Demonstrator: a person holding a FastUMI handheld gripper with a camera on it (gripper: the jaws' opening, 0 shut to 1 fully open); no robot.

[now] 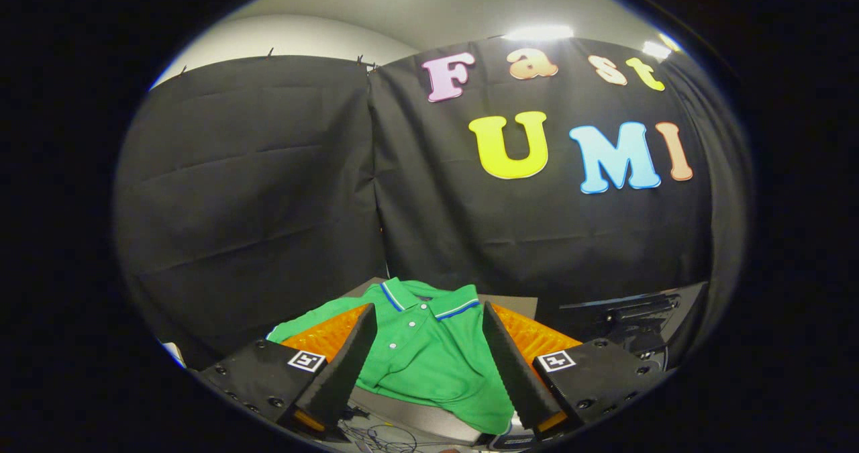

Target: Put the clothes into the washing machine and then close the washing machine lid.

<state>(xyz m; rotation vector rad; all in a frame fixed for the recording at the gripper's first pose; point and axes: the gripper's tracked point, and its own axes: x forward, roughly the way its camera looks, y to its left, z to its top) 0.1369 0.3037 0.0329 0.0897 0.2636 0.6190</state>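
while the tool (pixel 429 366) is held released, its fingers (pixel 349 359) spread wide with nothing gripped, a green polo shirt (pixel 423 352) is seen lying flat on a grey counter (pixel 416 409) just ahead of and between them. a dark machine part (pixel 637 312) is seen beyond the right finger, against the black cloth wall (pixel 268 191).

Grey table (pixel 517 300); green polo shirt (pixel 429 356) lying flat on it.

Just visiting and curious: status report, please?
Gripper open, fingers apart, touching nothing. Green polo shirt lying flat just ahead, seen between the fingers. Nothing in the way.
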